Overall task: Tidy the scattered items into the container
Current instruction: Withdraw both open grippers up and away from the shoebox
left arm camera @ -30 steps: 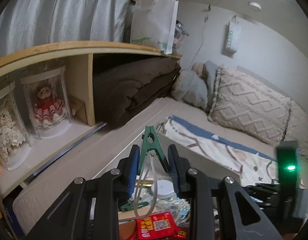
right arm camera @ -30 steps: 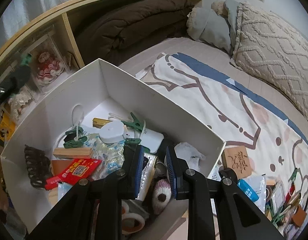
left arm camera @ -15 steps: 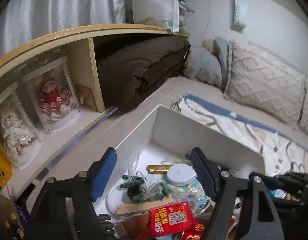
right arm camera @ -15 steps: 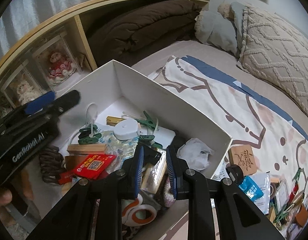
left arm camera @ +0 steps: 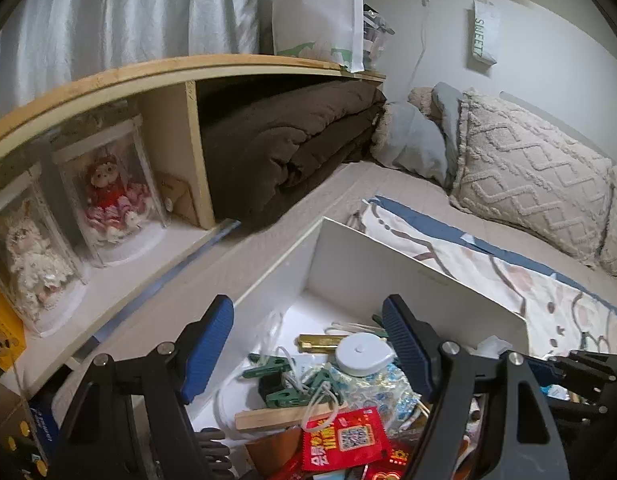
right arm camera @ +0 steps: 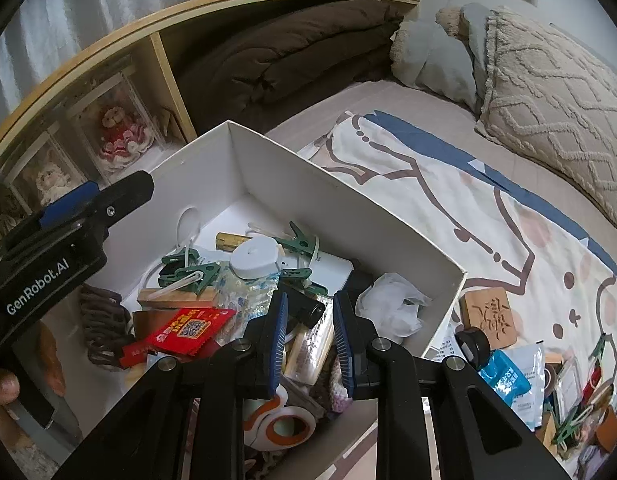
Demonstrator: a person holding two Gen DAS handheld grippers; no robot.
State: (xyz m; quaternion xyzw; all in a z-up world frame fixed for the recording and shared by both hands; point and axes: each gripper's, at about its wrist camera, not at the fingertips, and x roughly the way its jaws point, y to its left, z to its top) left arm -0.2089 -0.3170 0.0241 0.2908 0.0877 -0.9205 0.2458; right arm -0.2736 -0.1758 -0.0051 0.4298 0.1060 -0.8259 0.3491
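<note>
The bed (right arm camera: 388,96) fills the right and middle of both views, with a cream printed blanket (right arm camera: 448,200) spread across it and a textured beige pillow (right arm camera: 556,92) at the upper right. Along the upper left runs a wooden shelf (left arm camera: 188,70) that holds a folded brown quilt (left arm camera: 292,148) and, further left, two dolls in clear cases (left arm camera: 108,200). The white box (right arm camera: 348,200), the container for this job, sits on the bed at the lower middle of both frames, open at the top and already crowded. Inside it lie green clothes pegs (left arm camera: 292,384) tangled with white cord, a round white tape measure (left arm camera: 362,354), a wooden block (left arm camera: 276,416), a red packet with a square code (left arm camera: 344,440), a crumpled white tissue (right arm camera: 392,304) and a brown hair claw (right arm camera: 104,320) at the box's left end. The left gripper (left arm camera: 308,350) hovers over the box's left half with its blue pads spread wide and nothing between them; the pegs lie loose on the pile beneath it. The right gripper (right arm camera: 310,340), at the bottom middle of its own view, has its pads drawn close together with only a narrow gap, and no item is pinched there; it hangs over the box's near right part above a roll of tape (right arm camera: 284,428). Outside the box, at the lower right of the right view, items remain scattered on the blanket: a carved wooden square (right arm camera: 492,316), a blue packet (right arm camera: 504,372) and a heap of small clutter (right arm camera: 580,412) at the edge.
</note>
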